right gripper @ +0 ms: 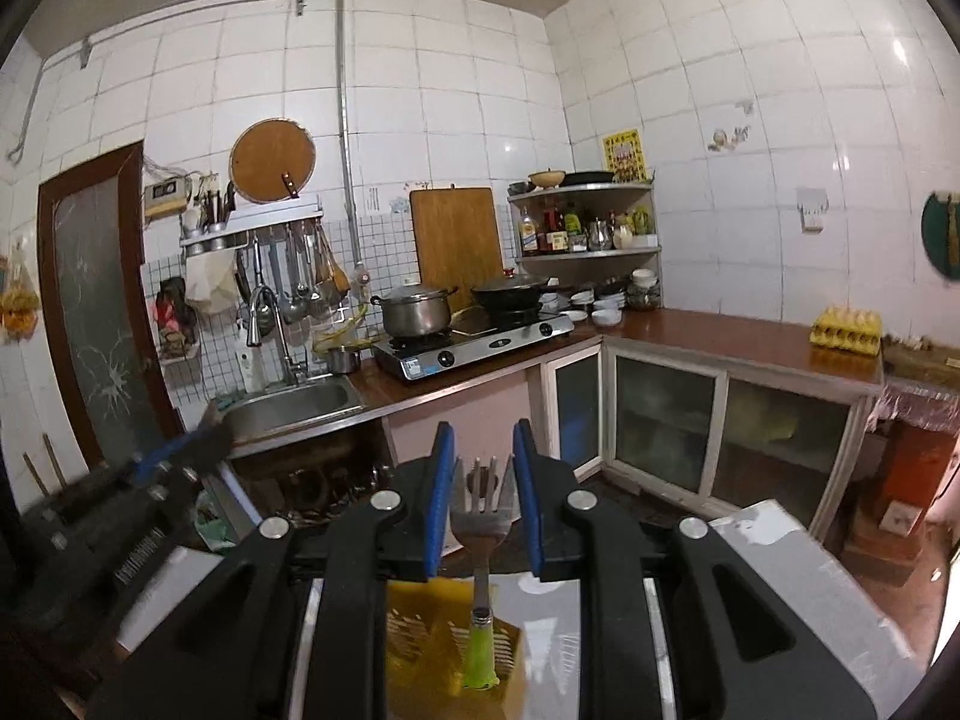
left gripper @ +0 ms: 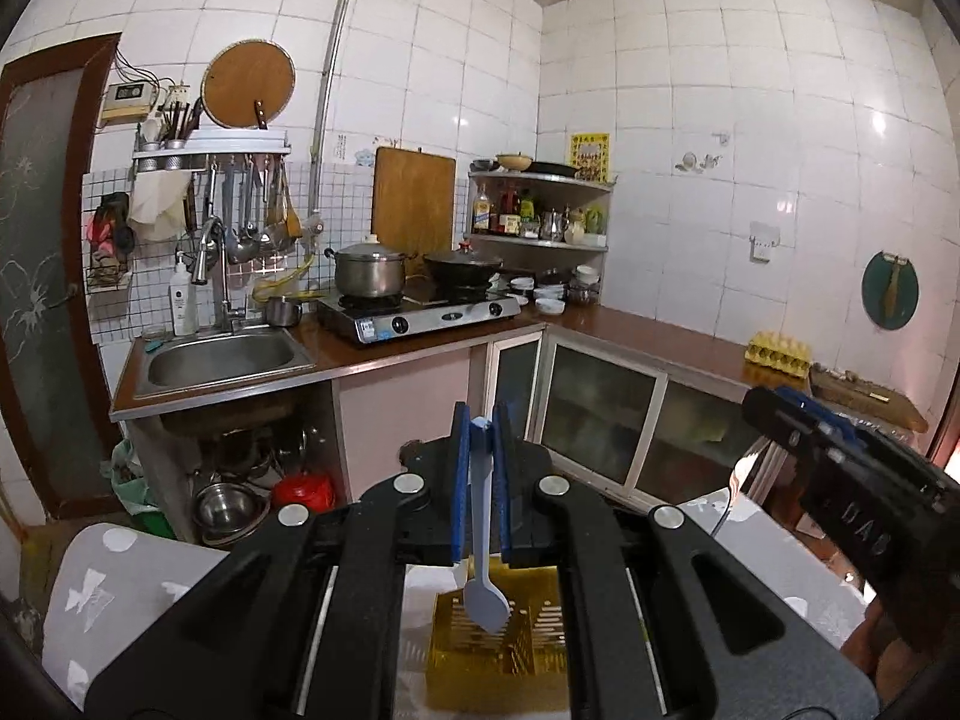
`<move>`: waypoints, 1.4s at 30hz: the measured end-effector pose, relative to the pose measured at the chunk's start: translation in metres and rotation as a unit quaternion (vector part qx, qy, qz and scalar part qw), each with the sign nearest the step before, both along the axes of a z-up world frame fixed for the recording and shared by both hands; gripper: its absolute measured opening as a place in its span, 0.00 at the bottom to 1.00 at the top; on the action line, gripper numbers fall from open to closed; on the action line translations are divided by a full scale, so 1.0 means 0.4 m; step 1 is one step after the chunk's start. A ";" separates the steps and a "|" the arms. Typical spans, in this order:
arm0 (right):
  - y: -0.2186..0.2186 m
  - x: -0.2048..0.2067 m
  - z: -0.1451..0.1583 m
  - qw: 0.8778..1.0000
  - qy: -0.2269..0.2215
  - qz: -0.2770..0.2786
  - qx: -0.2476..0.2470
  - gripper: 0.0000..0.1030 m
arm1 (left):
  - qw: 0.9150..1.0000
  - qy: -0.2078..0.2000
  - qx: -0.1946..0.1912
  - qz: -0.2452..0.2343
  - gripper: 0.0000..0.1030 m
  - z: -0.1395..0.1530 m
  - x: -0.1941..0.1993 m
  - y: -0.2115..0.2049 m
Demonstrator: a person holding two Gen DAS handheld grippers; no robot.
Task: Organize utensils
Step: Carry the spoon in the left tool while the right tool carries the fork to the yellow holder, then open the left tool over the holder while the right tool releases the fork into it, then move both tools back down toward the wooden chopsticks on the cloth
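My left gripper (left gripper: 480,420) is shut on a light blue plastic spoon (left gripper: 485,570). It holds the handle, and the bowl hangs down over a yellow slotted holder (left gripper: 510,642) below. My right gripper (right gripper: 480,438) has its jaws apart around a metal fork (right gripper: 482,525) with a green handle. The fork stands tines up, its handle down in the yellow holder (right gripper: 432,630). The pads (right gripper: 441,468) do not touch the fork. The right gripper also shows at the right edge of the left wrist view (left gripper: 840,456).
The holder sits on a grey patterned table (left gripper: 150,576). Behind are a counter with a sink (left gripper: 222,357), a gas stove (left gripper: 420,312) with pots, a corner shelf (left gripper: 540,204) of bottles, and an egg tray (left gripper: 777,351). Cabinets (left gripper: 600,414) stand beyond the table.
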State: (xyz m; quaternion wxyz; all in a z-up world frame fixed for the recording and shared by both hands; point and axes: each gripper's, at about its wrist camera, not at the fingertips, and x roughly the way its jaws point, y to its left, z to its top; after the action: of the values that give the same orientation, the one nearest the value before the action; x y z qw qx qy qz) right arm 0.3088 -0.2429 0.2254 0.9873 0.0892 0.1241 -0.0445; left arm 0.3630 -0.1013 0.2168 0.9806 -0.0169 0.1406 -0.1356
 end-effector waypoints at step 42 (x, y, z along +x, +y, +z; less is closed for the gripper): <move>-0.003 -0.226 -0.464 0.974 0.223 -0.034 -0.025 0.61 | 0.989 0.086 0.042 0.116 0.95 -0.282 -0.301 0.321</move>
State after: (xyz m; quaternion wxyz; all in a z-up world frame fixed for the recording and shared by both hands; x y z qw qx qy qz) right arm 0.2185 -0.2440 0.0397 0.9345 0.0569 0.3368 -0.1001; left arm 0.2426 0.0270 0.1040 0.9739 -0.0038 0.2267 -0.0125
